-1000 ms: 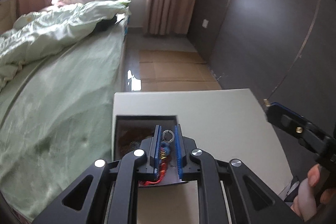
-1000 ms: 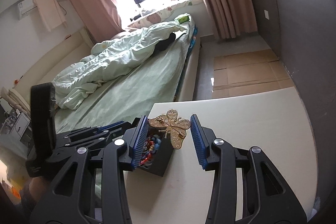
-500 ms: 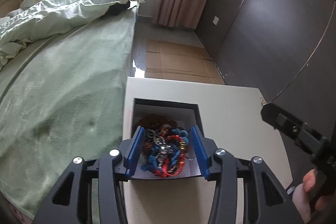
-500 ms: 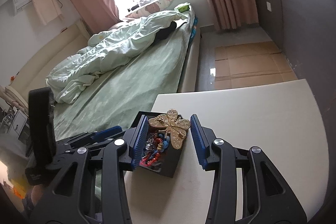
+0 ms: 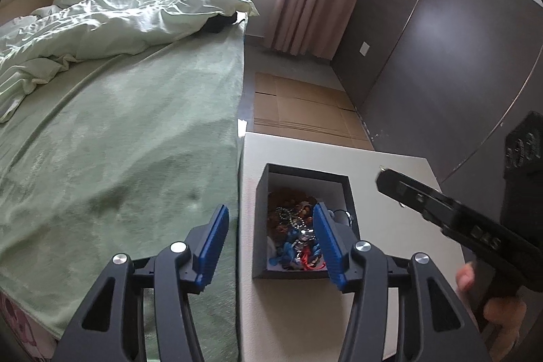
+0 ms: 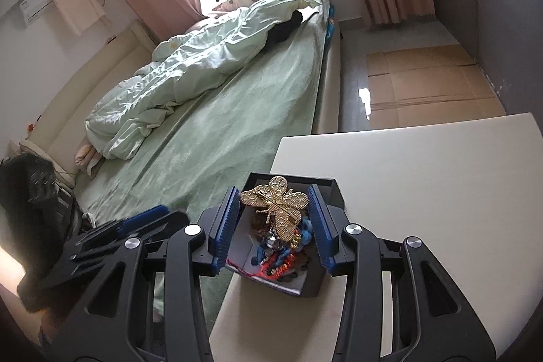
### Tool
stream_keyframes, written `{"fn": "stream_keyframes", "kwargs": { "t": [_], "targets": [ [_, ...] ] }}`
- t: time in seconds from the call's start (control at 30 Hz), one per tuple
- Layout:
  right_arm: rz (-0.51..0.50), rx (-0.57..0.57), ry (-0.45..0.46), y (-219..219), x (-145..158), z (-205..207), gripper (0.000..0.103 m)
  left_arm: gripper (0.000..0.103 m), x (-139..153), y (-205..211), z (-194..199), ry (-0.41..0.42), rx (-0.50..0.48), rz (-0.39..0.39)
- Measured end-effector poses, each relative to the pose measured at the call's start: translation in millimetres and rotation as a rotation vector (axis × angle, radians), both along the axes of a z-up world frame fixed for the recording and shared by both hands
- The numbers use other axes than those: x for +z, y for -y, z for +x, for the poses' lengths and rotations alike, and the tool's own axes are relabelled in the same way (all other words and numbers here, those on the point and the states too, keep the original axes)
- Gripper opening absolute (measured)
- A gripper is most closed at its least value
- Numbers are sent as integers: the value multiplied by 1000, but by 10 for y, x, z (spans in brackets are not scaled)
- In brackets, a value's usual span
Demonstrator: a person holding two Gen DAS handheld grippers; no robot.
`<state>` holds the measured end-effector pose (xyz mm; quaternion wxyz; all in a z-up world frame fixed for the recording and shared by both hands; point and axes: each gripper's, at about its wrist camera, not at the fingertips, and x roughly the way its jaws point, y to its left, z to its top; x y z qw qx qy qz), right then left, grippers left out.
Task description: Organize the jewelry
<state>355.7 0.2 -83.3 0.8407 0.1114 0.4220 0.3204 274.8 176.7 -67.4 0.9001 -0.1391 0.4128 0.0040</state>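
Sitting between your right gripper (image 6: 275, 219) pads, the gold butterfly brooch (image 6: 276, 204) is pinched above the black box (image 6: 307, 285) of beads. Your left gripper (image 5: 269, 246) has just been opening; it holds nothing, beside the box on the white table (image 6: 424, 178).

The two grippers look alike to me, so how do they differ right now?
The right gripper is shut on a gold butterfly brooch above the black jewelry box; the left gripper holds nothing, its jaws having just opened. The left gripper straddles the table edge beside the bed. Both have blue pads.
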Motion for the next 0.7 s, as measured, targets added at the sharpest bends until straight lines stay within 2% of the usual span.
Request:
{"fn": "stream_keyframes", "kwargs": {
  "t": [0.03,0.1,0.13,0.17,0.3,0.43,0.47,0.53,0.63,0.7],
  "targets": [
    [1,3,-15,-28,-23,20,43,50,6,-9,-13,-1,3,-1],
    [4,-1,-59,-47,-73,48,60,50,26,-37,-45,-4,11,-9],
    [30,-4,-91,-21,-97,62,76,50,33,-41,-54,-4,12,-9],
    [55,-15,-102,23,-94,55,80,50,47,-48,-69,-3,16,-8],
    [103,-40,-105,179,-38,33,80,50,111,-51,-125,-3,20,-14],
    [106,-74,-115,378,-39,-83,80,50,206,4,-200,9,13,-10],
    [104,-78,-111,404,-32,-109,80,54,237,24,-222,13,11,-12],
    [85,-78,-91,444,20,-186,80,60,294,65,-263,25,10,-14],
    [25,-82,-29,494,148,-333,80,61,378,159,-326,42,-3,-13],
    [14,-85,-27,557,162,-427,80,65,426,229,-362,49,-11,-11]
  ]
}}
